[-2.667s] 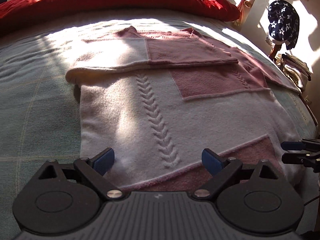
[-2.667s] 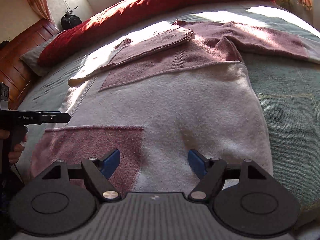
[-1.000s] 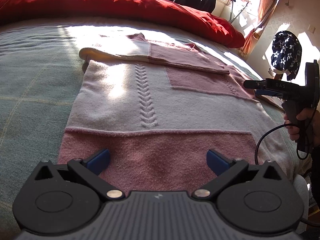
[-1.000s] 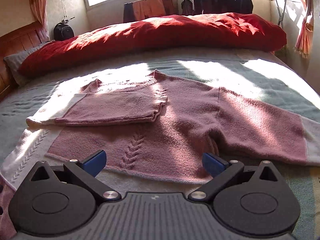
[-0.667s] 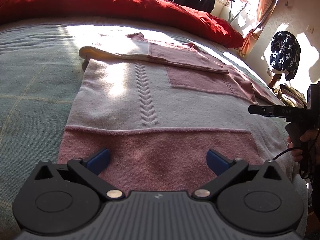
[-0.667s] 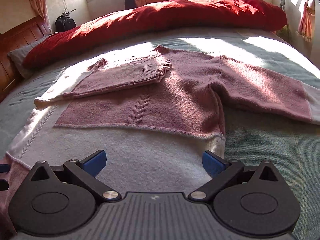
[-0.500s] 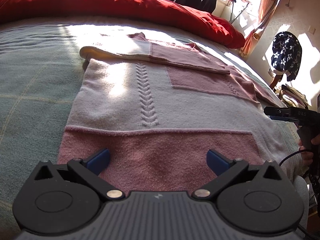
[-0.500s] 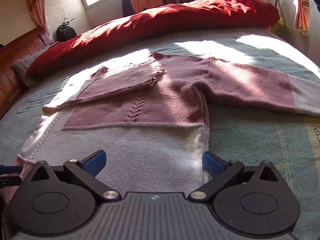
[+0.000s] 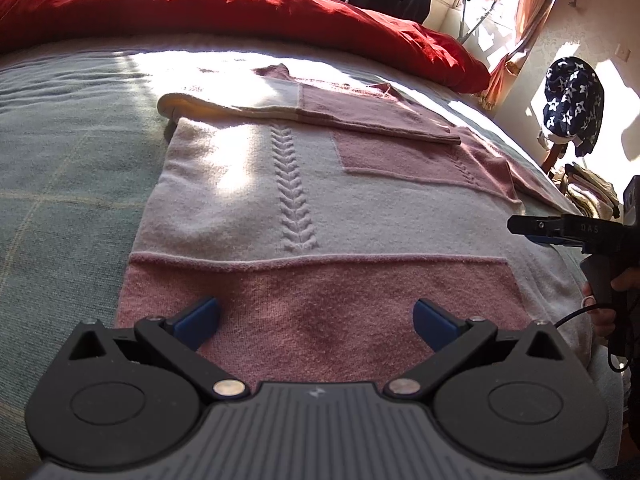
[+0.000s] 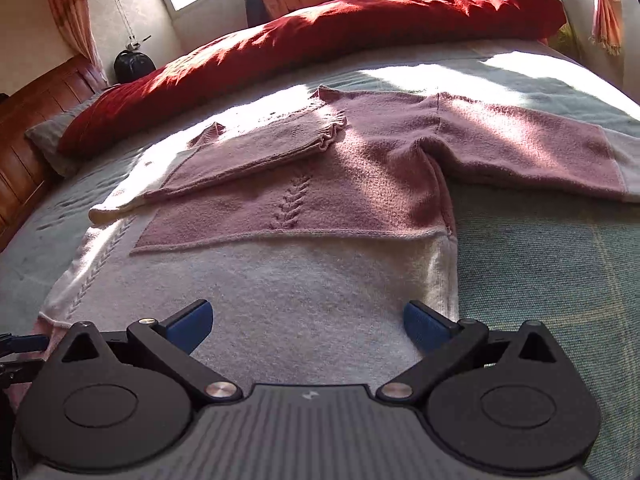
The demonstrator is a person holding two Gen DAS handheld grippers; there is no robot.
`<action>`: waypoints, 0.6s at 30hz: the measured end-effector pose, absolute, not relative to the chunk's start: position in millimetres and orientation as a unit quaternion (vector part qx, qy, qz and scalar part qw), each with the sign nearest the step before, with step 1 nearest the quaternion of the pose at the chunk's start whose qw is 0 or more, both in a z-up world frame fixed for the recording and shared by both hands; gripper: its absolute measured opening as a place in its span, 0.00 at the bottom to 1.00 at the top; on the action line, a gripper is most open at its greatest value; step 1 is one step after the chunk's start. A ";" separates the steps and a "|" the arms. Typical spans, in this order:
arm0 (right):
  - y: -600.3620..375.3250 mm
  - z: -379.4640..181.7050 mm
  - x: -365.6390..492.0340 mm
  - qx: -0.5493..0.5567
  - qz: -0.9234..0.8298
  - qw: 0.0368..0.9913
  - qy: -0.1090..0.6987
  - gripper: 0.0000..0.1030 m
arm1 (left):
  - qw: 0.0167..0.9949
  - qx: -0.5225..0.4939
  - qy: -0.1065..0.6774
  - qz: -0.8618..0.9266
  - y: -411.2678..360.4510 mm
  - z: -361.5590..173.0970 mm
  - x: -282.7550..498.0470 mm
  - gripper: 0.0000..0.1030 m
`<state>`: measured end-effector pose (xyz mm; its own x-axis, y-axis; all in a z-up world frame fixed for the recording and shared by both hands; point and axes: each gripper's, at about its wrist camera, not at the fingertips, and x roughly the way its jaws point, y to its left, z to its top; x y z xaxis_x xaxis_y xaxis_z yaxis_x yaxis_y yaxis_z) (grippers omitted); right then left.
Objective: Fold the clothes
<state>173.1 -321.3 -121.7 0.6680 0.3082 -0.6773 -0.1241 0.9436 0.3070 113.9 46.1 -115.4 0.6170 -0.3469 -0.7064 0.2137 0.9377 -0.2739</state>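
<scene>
Item: one knitted sweater (image 10: 304, 280), pink and cream blocks with a cable stitch down the front, lying flat across the middle of the bed (image 10: 540, 272), hem toward the near edge. One sleeve (image 10: 256, 152) is already folded in across the chest; the other sleeve (image 10: 532, 152) lies stretched out toward the bed's right side. We hold the left gripper (image 9: 316, 320) over the pink hem band, jaws spread wide and empty, apart from the cloth as far as we can tell. We hold the right gripper (image 10: 306, 326) over the cream panel near the sweater's right side seam, jaws likewise spread, nothing between them; seen from the left camera, its fingers look close together, so we trust its own view. Surroundings: a long red pillow (image 10: 320, 28) along the far edge, a wooden headboard (image 10: 28, 120) at the left, a star-patterned garment (image 9: 574, 100) hanging by the wall. Step in hand, by our judgement: the second sleeve fold. The next move calls for the right gripper to reach the outstretched cuff, pinch it, and carry it across the chest.
</scene>
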 end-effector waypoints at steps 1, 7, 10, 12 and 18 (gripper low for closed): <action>-320.5 -121.7 172.2 0.116 0.117 0.906 0.389 1.00 | 0.895 -0.078 0.410 -0.157 45.3 -115.4 114.2 0.99; -317.6 -124.5 170.6 0.108 0.110 0.911 0.382 1.00 | 0.899 -0.040 0.405 -0.162 37.7 -117.0 110.3 0.99; -315.9 -125.2 170.9 0.105 0.105 0.913 0.381 1.00 | 0.902 -0.040 0.402 -0.154 36.0 -117.7 109.4 0.99; -314.1 -125.9 170.9 0.103 0.099 0.914 0.379 1.00 | 0.901 -0.040 0.405 -0.151 35.2 -117.2 110.6 0.99; -296.7 -129.0 170.9 0.054 0.071 0.921 0.378 1.00 | 0.901 -0.044 0.408 -0.144 34.5 -117.0 112.9 0.99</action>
